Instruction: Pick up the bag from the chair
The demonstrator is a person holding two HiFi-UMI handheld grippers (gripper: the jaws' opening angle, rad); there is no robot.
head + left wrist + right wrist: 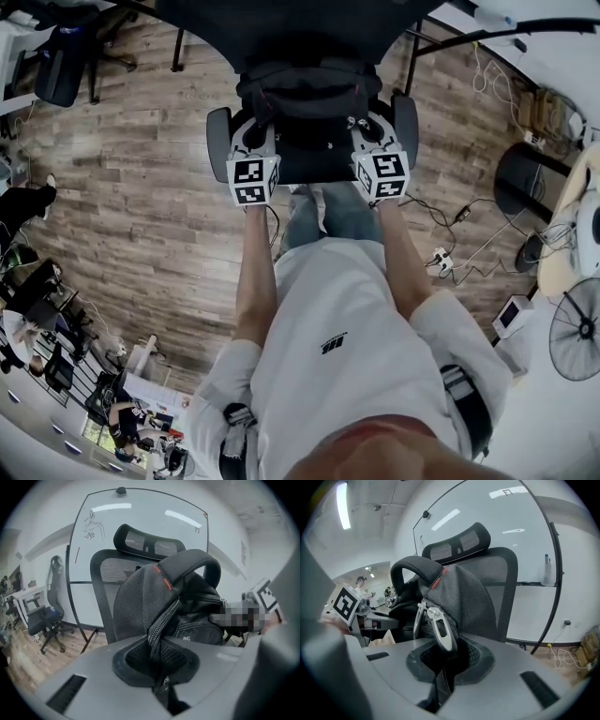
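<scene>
A black mesh backpack point(300, 97) sits upright on the seat of a black office chair point(405, 120), its top handle arching over it. My left gripper point(257, 129) holds the bag's left side and my right gripper point(364, 127) its right side. In the left gripper view the jaws of the left gripper point(159, 666) are shut on a fold of the backpack point(140, 602) along a zipper seam. In the right gripper view the right gripper point(443, 666) is shut on the backpack point(464, 597) beside two metal zipper pulls point(437, 626). The chair's mesh back point(502, 583) rises behind the bag.
A whiteboard on a stand point(140, 522) is behind the chair. Another office chair point(47, 618) stands at the left. Cables and a power strip point(441, 258) lie on the wood floor at the right, near a fan point(577, 328).
</scene>
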